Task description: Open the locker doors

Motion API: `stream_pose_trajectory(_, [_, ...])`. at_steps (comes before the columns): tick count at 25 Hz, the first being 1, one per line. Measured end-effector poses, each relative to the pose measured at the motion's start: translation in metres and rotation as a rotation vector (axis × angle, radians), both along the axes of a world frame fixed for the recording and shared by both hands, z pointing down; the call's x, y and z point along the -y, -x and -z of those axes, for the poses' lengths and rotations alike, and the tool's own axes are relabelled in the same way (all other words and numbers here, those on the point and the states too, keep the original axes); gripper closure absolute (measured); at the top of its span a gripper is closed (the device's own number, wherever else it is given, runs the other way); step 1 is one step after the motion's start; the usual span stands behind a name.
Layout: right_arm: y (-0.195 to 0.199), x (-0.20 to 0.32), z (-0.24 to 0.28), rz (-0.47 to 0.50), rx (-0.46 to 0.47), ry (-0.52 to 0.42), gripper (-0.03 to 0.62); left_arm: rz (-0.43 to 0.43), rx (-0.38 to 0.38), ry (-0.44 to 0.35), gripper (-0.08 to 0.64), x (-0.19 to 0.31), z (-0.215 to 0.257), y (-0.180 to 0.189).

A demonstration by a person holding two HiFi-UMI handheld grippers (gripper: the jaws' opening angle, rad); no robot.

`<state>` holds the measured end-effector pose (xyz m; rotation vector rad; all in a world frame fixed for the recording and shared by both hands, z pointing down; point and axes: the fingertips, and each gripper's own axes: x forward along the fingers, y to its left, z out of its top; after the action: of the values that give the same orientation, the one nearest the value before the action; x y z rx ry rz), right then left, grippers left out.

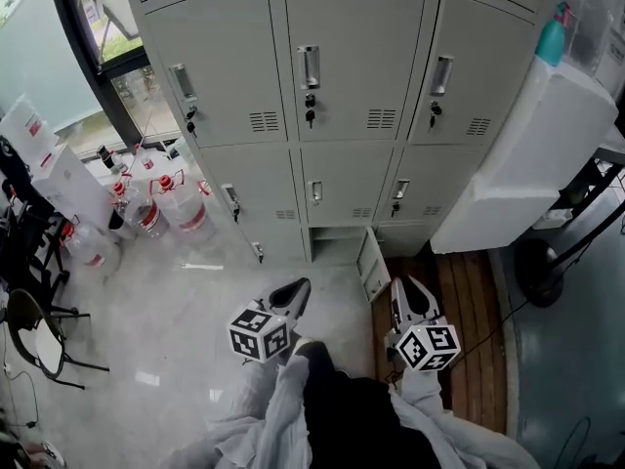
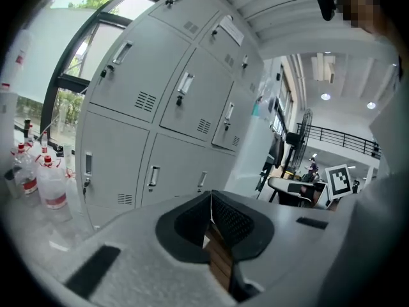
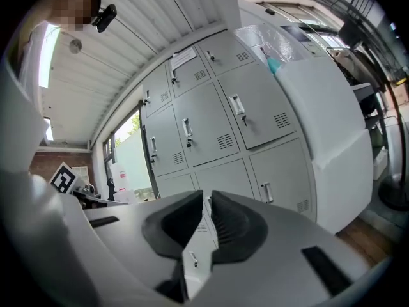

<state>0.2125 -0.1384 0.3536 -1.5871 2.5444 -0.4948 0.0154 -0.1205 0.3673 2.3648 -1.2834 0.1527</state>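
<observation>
Along the left edge of the floor [image 1: 176,311] a dark chair [image 1: 34,330] stands beside white boxes [image 1: 54,169]. Next to them, clear bottles [image 1: 166,208] with red caps are grouped against the window, at the foot of the lockers [image 1: 352,57].

The grey lockers fill the top of the head view in three columns. The doors of the upper rows are all closed, each with a metal handle and a dark key [image 1: 310,106] hanging in its lock. In the bottom row, the small middle door [image 1: 372,265] is swung out on its right-hand hinge, and its compartment [image 1: 337,245] is exposed.

The left gripper [image 1: 298,288] is held above the pale floor, in front of the left column, and touches no door. Its jaws are pressed together at the tips with nothing between them.

The right gripper [image 1: 405,286] is held just beside the open small door, over a strip of wooden flooring [image 1: 469,311]. Its jaws stand a narrow slit apart, empty; the right gripper view shows only locker fronts through the gap.

At the right, a large white block [image 1: 527,164] leans against the right column, with a teal bottle [image 1: 551,39] at its top. A dark fan [image 1: 542,272] stands on the floor below it.
</observation>
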Motion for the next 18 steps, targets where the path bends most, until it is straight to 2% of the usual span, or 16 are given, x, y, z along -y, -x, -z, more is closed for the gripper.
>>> stream_pose_trajectory(4, [0.02, -0.001, -0.003, 0.041, 0.022, 0.034, 0.554, 0.057, 0.002, 0.012, 0.549, -0.015, 0.002, 0.018])
stream_pose_trajectory(9, [0.057, 0.011, -0.004, 0.101, 0.048, 0.089, 0.554, 0.13, -0.034, 0.022, 0.549, -0.023, 0.006, 0.049])
stream_pose_trajectory(18, [0.188, 0.071, 0.034, 0.305, 0.055, 0.028, 0.549, 0.294, -0.019, -0.031, 0.549, 0.01, 0.033, 0.156])
